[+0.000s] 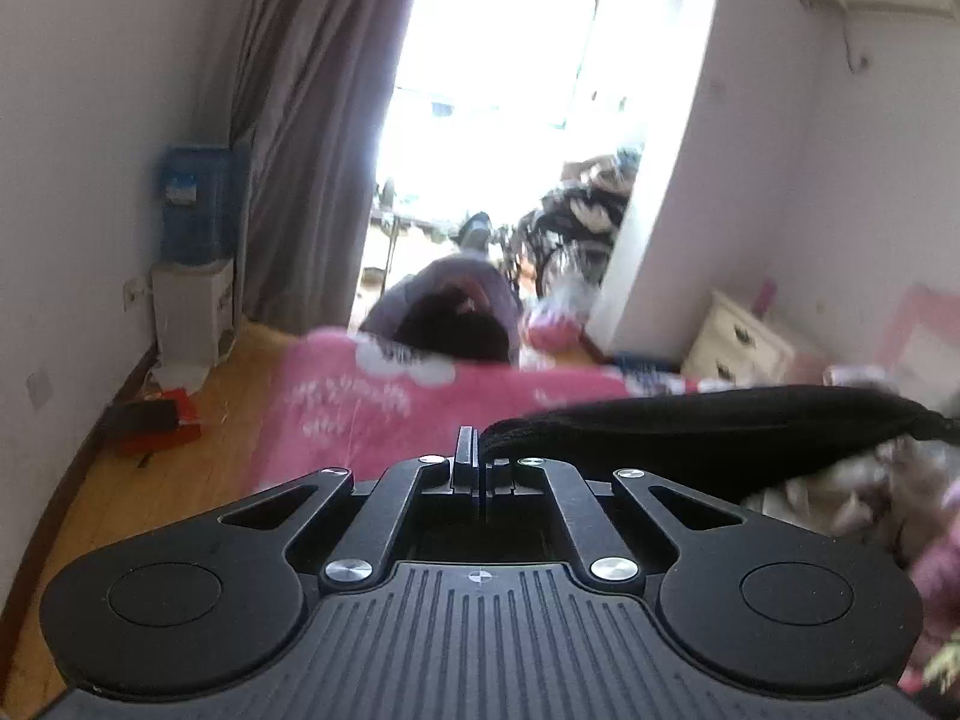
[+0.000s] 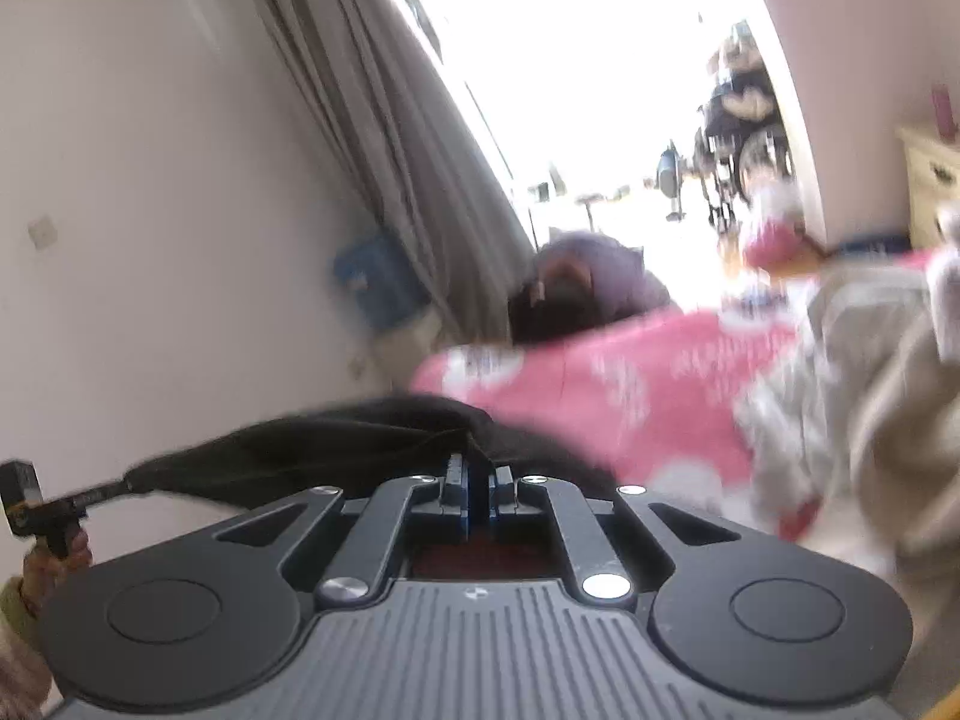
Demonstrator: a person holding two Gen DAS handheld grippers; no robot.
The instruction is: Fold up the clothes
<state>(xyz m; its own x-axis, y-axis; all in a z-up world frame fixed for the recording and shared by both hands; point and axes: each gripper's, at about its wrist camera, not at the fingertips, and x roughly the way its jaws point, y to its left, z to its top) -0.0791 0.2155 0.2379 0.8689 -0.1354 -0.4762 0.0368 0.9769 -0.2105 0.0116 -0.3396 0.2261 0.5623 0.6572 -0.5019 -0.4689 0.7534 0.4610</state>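
A black garment [image 1: 708, 426] hangs stretched in the air between my two grippers, above a bed with a pink patterned cover [image 1: 384, 402]. My left gripper [image 1: 477, 450] is shut on its left edge. In the right wrist view my right gripper [image 2: 477, 468] is shut on the garment's [image 2: 336, 444] other edge. The left gripper [image 2: 36, 510] shows at the far left of that view, holding the far end. Both views are blurred by motion.
A pile of pale beige clothes [image 2: 858, 396] lies on the bed's right side. A dark heap [image 1: 450, 312] sits at the bed's far end. A water dispenser [image 1: 192, 264] stands by the left wall, a grey curtain [image 1: 312, 120] beside it, a cream nightstand [image 1: 744, 342] at right.
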